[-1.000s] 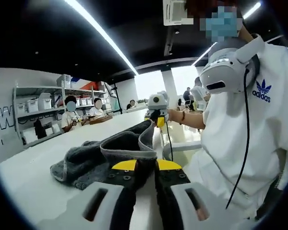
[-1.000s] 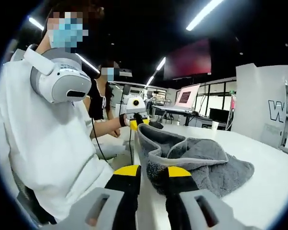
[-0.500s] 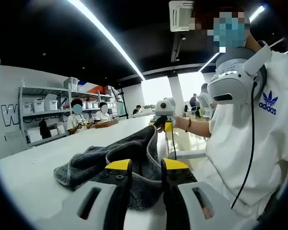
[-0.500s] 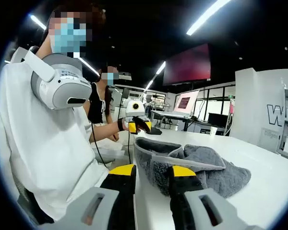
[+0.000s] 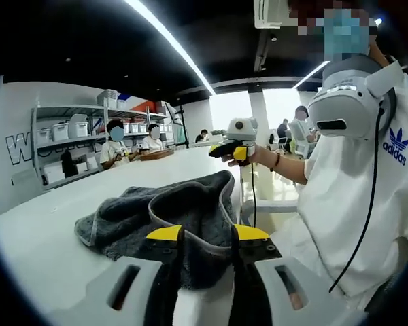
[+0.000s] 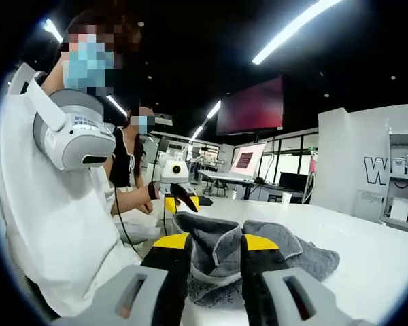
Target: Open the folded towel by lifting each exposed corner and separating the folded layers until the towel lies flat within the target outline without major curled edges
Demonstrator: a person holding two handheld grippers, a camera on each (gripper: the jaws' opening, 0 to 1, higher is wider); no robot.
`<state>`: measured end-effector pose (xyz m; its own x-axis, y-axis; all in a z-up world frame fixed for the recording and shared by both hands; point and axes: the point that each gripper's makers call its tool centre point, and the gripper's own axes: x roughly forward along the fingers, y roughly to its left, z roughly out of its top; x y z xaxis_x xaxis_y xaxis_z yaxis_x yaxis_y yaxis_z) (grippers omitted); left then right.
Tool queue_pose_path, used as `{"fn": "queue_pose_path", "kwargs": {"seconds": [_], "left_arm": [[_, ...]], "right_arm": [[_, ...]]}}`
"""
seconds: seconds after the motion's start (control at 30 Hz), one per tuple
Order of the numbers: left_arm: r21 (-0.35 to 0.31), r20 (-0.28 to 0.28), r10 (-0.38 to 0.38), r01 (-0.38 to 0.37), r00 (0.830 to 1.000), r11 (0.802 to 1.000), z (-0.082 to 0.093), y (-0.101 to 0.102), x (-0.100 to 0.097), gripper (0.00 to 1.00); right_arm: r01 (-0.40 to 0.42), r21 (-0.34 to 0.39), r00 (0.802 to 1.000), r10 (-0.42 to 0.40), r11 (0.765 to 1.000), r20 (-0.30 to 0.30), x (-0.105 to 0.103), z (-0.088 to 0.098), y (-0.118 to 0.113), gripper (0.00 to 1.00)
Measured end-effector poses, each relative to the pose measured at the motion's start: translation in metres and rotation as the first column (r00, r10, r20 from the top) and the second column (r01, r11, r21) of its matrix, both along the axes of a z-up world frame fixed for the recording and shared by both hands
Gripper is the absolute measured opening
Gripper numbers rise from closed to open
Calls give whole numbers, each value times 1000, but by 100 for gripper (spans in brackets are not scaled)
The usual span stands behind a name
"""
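1. Between the yellow-tipped jaws of the left gripper (image 5: 200, 239), in the left gripper view, the near hem of the grey towel (image 5: 170, 214) hangs in the gap. The jaws stand a little apart, and whether they pinch the cloth or only frame it I cannot tell.
2. Seen from the right gripper view, the right gripper (image 6: 214, 243) is placed likewise: its jaws stand either side of a pale-bound towel edge (image 6: 226, 257), and contact is not clear enough to call a grip.
3. Each gripper also appears in the other's view, at the towel's far end. From the left gripper view, the right one seems to sit just above the hem rather than on it.
4. Spread on the white table (image 5: 41, 231), the towel is bunched and rumpled, with one edge raised into a loop and layers piled over one another.
5. I judge the task to be at an early or middle stage: the folds are loosened, but nothing lies flat. No target outline can be made out on the table from these low angles. What is left is separating the layers, spreading them and smoothing the curled hem.
6. Farther off, in the left gripper view, shelves (image 5: 68, 153) against the wall carry white storage bins (image 5: 69, 130); what they hold cannot be seen.
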<state>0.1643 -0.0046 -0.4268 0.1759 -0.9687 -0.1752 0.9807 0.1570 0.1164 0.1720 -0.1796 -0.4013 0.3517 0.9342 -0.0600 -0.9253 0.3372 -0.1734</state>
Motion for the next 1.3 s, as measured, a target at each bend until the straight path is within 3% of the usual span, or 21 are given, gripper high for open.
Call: {"fn": "queue_pose_path", "kwargs": {"seconds": [0.03,0.1,0.17,0.27,0.4,0.5,0.57,0.63,0.73,0.83,1.0,1.2,1.3], "left_arm": [[2,0,1,-1,1000,1000,0,0,0,26],[15,-7,24,-24,1000,1000,-3,0,5,26],[38,-6,41,-41,999,998,-8,2,10,24],[73,-11,51,-50,999,996,-14,5,12,18],[109,-25,33,-30,999,994,-20,6,9,1],[133,-13,29,-27,1000,991,-24,6,9,0],[138,-18,25,-22,1000,990,-26,6,8,0],[145,-26,7,-3,1000,989,-28,6,4,0],[158,-24,-24,28,999,987,-30,5,-2,0],[142,-23,-12,15,1000,990,-26,5,2,0],[57,-29,21,-19,999,998,-9,6,14,0],[-47,-45,85,-87,995,995,11,8,36,3],[-44,-49,103,-105,993,993,10,9,47,4]], "right_arm": [[1,-13,1000,-1,1000,-13,1,-4,2,25],[20,-13,994,-21,1000,-106,5,-16,2,32],[42,-21,988,-45,999,-146,9,-23,1,35],[9,-33,980,-16,999,-200,5,-31,3,30],[-27,-57,963,10,998,-268,0,-44,5,21],[-57,-97,969,31,994,-246,-6,-51,5,9],[-87,-85,964,63,993,-260,-12,-52,7,2],[-104,-83,959,77,991,-272,-16,-54,7,5],[-114,-101,967,86,988,-241,-20,-54,9,6],[-103,-102,971,78,989,-225,-17,-49,11,7],[-37,-56,985,27,998,-168,0,-32,12,10],[31,-19,988,-33,999,-154,20,-21,14,11],[53,-25,988,-56,998,-141,25,-17,16,11]]}}
